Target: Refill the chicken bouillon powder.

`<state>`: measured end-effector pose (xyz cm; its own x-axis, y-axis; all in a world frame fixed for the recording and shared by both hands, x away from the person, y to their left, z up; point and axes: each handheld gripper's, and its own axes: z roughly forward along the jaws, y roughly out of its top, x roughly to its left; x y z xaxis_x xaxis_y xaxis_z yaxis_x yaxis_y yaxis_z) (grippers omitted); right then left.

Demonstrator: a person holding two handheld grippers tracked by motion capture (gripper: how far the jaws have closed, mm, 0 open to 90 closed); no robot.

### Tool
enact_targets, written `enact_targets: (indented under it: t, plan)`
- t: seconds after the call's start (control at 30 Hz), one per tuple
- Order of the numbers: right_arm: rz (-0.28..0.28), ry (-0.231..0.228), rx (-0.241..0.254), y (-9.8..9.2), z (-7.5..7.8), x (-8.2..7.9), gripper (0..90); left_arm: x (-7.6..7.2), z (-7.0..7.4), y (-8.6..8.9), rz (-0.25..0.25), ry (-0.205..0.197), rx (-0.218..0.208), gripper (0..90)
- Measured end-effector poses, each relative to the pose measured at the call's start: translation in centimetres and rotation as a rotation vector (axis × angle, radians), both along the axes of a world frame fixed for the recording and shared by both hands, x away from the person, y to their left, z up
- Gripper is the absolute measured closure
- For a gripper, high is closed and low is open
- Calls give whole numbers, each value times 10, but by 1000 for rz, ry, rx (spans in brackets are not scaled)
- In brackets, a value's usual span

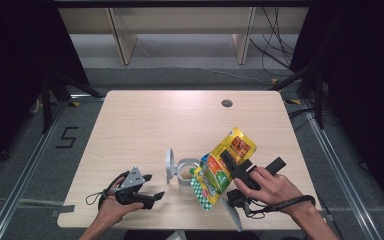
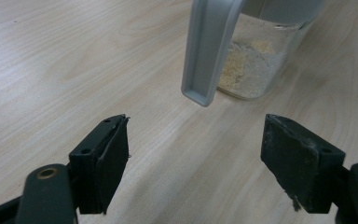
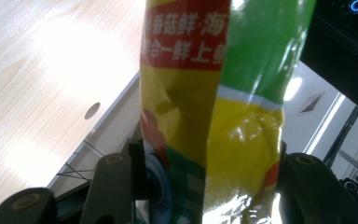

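Overhead light fell evenly on the pale table (image 1: 145,125), soft short shadows under the hands, while the room's sides sat nearly black. The high view was a bit soft; the left gripper view had the jar (image 2: 256,60) slightly blurred. The right gripper view showed blown-out glare on the tabletop and sheen on the out-of-focus pouch (image 3: 214,116).

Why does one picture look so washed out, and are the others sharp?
In the right gripper view, bright glare bleaches the table and shines off the glossy packet, which sits so near the lens that it looks soft. The left gripper view is evenly lit; the jar is fairly sharp and the left tongs cast soft shadows. The high view is clear on the table, dark at both sides.
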<state>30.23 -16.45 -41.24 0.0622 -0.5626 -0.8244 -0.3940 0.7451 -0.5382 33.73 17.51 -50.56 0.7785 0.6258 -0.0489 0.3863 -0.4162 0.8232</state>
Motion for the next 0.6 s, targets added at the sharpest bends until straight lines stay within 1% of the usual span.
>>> enact_targets:
  t: [0.03, 0.07, 0.1, 0.23, 0.27, 0.3, 0.33, 0.37, 0.47, 0.5, 0.53, 0.57, 0.6]
  plan:
    - [0, 0, 0, 0, 0, 0, 550, -1, -1, -1, 12, 17, -12, 230]
    - [-2, 2, -2, 0, 0, 0, 550, -1, 0, -1, 8, 13, -9, 230]
    - [-2, 2, -2, 0, 0, 0, 550, 0, 0, 0, -2, -2, 2, 230]
    - [-1, -6, -1, -1, 0, 0, 551, 0, 0, 0, -1, -2, 6, 230]
    - [-2, -5, 0, -1, 0, 0, 550, -1, 0, 0, 12, 15, -4, 230]
    - [-2, -4, 0, -1, 0, 0, 551, -1, 0, 0, 12, 15, -4, 230]
    - [-2, -5, 0, -1, 0, 0, 551, 0, 0, 0, -2, -3, 6, 230]
    - [-6, -7, -3, -1, 0, 0, 551, 0, 0, 0, -1, -2, -2, 230]
    - [-7, 0, -14, 0, 1, 1, 551, 0, 0, 0, -2, 0, 1, 230]
    - [1, -8, -9, -1, 1, 2, 551, 0, 0, 0, -1, -2, 4, 230]
    - [11, -23, -47, 0, 3, 2, 551, 0, 0, 0, 5, -8, 2, 230]
    - [11, -23, -47, 0, 3, 2, 551, 0, 0, 0, 5, -8, 2, 230]
    - [10, -23, -50, -1, 3, 3, 551, -1, 0, 0, 18, 4, 9, 230]
